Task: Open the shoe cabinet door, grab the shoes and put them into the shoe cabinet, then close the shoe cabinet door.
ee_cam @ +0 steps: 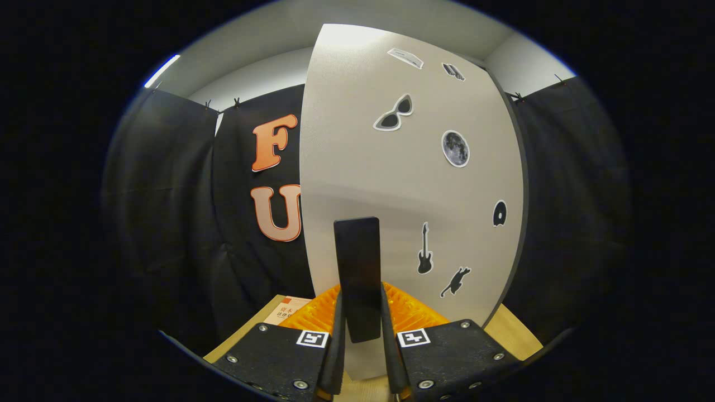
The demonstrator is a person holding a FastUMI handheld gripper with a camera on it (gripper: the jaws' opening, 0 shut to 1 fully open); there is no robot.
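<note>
The shoe cabinet door (402, 184) is a pale grey panel with several small stickers, standing close in front of me. A dark flat handle (357, 268) sticks out from the door toward me. My gripper (360, 326) is shut on that handle, with one finger pressed against each side of it. The door stands at an angle, its left edge nearer the black cloth wall.
A light wooden tabletop (519, 335) lies below the door on both sides of the gripper. A book or booklet (287, 312) rests on it just left of the fingers. Black cloth (167, 212) hangs behind and to both sides.
</note>
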